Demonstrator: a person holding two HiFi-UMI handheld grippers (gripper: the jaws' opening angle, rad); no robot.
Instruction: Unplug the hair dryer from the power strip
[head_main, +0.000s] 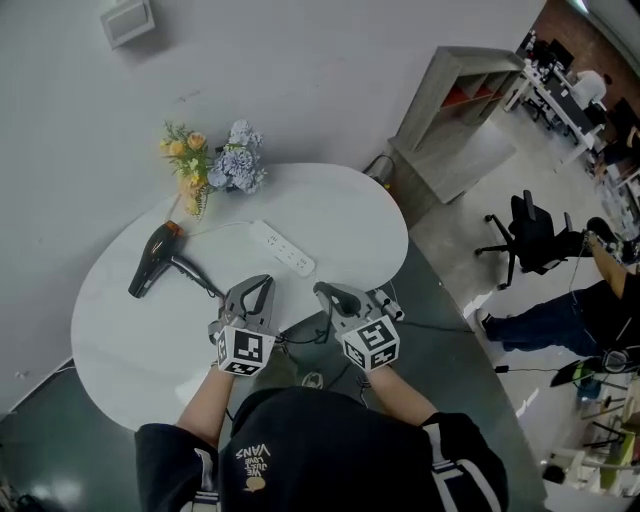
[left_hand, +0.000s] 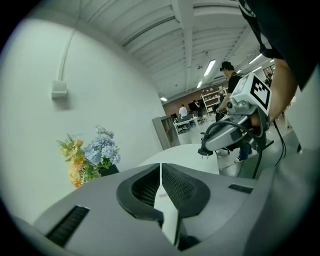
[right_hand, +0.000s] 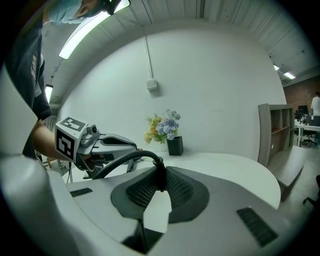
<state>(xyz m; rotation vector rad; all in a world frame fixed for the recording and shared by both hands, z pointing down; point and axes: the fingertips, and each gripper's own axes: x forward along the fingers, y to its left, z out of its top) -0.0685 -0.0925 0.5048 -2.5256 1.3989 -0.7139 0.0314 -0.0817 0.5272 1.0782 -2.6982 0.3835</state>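
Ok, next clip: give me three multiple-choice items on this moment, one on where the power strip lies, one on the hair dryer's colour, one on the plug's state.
1. Where does the long white plastic power strip lie?
A. on the floor
B. on the round white table, right of the hair dryer in the head view
C. on the grey shelf unit

2. What colour is the hair dryer's body?
A. black
B. white
C. blue

3. The dryer's black plug is:
A. seated in the strip
B. lying loose on the table
C. out of the strip, clamped in the right gripper

Answers:
1 B: the strip rests on the tabletop beside the dryer.
2 A: the body is black, with orange at one end.
3 C: the left gripper view shows its bare prongs, and the right gripper view shows the jaws closed on it.
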